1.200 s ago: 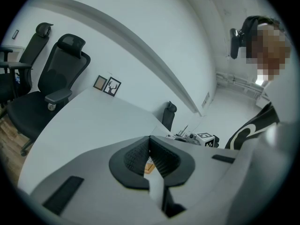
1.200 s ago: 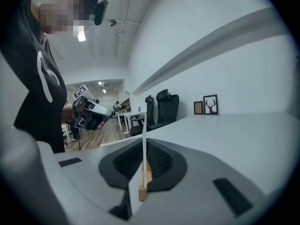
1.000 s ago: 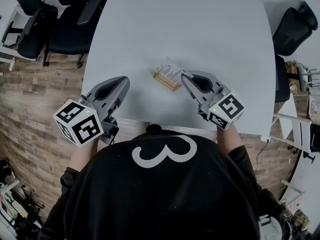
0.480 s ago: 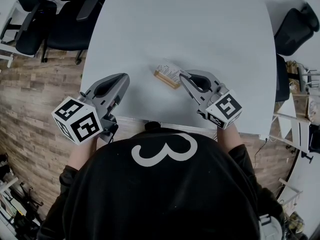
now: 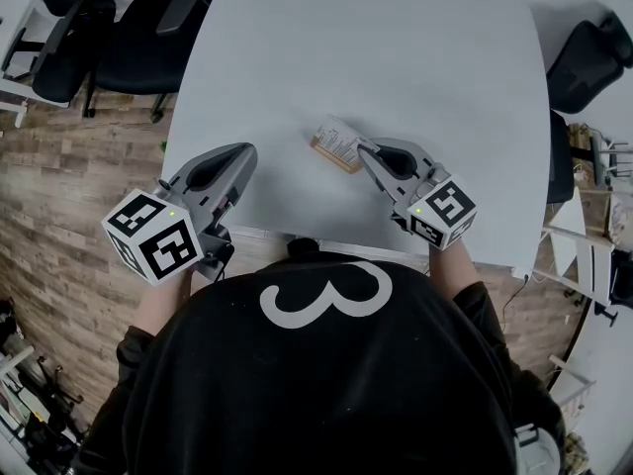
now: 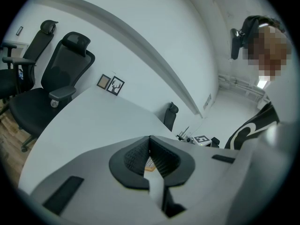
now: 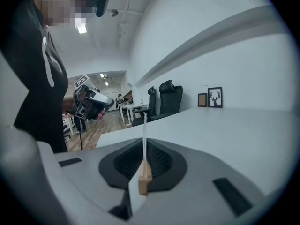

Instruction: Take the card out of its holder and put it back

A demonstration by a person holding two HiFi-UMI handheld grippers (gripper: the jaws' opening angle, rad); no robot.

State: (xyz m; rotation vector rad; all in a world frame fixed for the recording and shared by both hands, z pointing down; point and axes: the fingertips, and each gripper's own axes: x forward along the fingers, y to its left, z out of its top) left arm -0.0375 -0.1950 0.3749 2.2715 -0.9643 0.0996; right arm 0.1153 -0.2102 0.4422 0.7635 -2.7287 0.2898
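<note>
I have the right gripper (image 5: 364,151) jaws pinched nearly together on the card (image 7: 144,135), which stands edge-on with its lower edge meeting the wooden holder (image 5: 331,158) on the desk (image 5: 396,57). My left gripper (image 5: 244,154) hangs well left of the holder, jaws together on nothing.

The holder (image 5: 330,156) sits on the bench (image 5: 376,47) near its front edge, a little right of the middle, with the card (image 5: 339,137) standing in it. The right gripper (image 5: 363,150) is just right of the holder, the card's edge between its jaws. The left gripper (image 5: 245,152) is over the bench's front left edge, well apart from the holder. Off the bench's far left corner stand chairs (image 5: 129,47); another chair (image 5: 584,57) stands to its right.
</note>
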